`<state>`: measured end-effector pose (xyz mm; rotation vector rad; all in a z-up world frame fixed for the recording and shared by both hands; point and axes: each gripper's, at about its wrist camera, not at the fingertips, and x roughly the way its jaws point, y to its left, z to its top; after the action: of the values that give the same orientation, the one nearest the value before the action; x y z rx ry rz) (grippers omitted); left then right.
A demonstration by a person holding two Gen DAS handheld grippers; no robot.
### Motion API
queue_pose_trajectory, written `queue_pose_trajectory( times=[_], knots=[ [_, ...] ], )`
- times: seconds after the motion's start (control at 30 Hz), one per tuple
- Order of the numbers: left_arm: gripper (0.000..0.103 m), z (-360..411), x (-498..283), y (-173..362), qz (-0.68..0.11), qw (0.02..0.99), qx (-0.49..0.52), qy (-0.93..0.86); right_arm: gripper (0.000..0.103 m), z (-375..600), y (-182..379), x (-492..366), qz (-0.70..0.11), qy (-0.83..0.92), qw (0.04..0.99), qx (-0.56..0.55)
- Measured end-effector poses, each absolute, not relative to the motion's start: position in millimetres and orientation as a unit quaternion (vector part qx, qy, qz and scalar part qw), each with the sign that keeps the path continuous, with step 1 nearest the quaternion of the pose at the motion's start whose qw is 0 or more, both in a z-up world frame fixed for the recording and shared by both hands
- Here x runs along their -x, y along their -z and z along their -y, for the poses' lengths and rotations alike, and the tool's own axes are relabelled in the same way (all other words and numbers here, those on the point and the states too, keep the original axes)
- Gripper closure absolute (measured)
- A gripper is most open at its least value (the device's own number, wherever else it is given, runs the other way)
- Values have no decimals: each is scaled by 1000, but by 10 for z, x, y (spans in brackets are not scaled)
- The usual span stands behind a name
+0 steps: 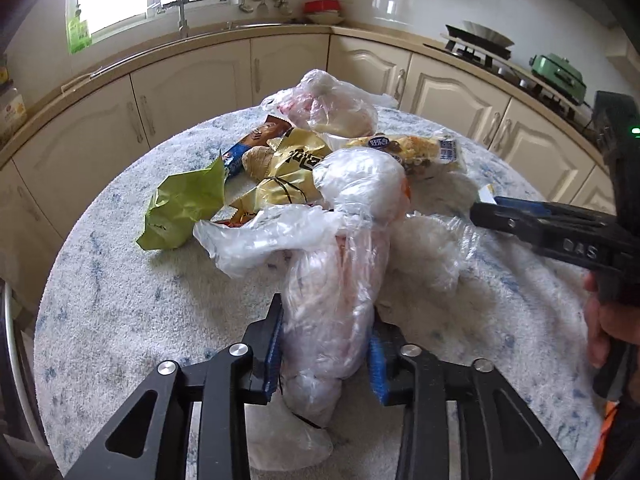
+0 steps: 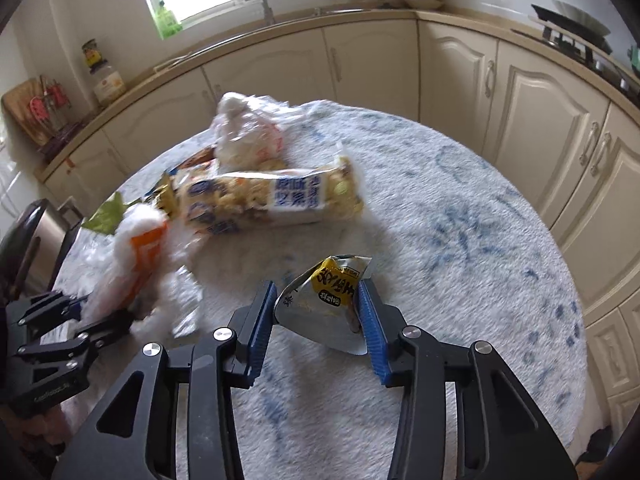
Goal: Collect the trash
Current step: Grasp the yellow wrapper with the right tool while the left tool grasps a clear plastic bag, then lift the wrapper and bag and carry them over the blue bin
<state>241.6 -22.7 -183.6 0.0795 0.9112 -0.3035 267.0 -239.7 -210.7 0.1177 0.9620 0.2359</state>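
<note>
My left gripper (image 1: 326, 344) has its jaws narrowed onto a clear plastic bag (image 1: 340, 280), pads pressing both sides; its contents are too crumpled to make out and its lower end is cut off behind my fingers. My right gripper (image 2: 316, 320) has its jaws pinching a torn silver-and-yellow sachet (image 2: 328, 300). At twelve o'clock lies a snack wrapper (image 2: 272, 196), blurred. A green wrapper (image 1: 184, 208) sits at ten o'clock on the speckled surface (image 1: 120, 300). Cream cabinets (image 1: 448, 92) curve behind.
</note>
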Motion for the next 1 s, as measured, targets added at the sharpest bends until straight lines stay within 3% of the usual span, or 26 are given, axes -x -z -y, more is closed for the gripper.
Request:
queue_pose_trajectory(
  times=[0.07,0.13,0.17,0.2,0.27,0.33,0.37,0.57,0.6,1.0],
  knots=[
    [54,304,-2468,1836,-436,888,-46,140,57,2311,2112,-2649,-463,-112,879,-37],
    [55,396,-2517,1853,-433,888,-55,145,52,2292,2106,-2660,-461,-103,880,-40],
    [59,449,-2515,1863,-428,890,-64,141,45,2283,2107,-2671,-461,-97,881,-42],
    [70,475,-2514,1866,-426,891,-64,144,44,2274,2109,-2690,-459,-95,882,-42],
    [76,474,-2505,1873,-429,889,-51,149,45,2196,2192,-2735,-465,-86,881,-21],
    [78,433,-2465,1887,-429,890,-32,153,50,2143,2191,-2718,-457,-82,886,0],
    [78,399,-2444,1889,-430,889,-17,158,63,2136,2166,-2700,-452,-88,888,-2],
    [79,170,-2323,1875,-434,884,49,166,71,2246,2103,-2594,-451,-110,885,-36],
    [79,150,-2295,1868,-433,884,53,166,90,2275,2081,-2575,-448,-115,885,-45],
    [79,145,-2016,1749,-419,888,64,176,96,2317,1932,-2324,-435,-127,889,-59]
  ],
)
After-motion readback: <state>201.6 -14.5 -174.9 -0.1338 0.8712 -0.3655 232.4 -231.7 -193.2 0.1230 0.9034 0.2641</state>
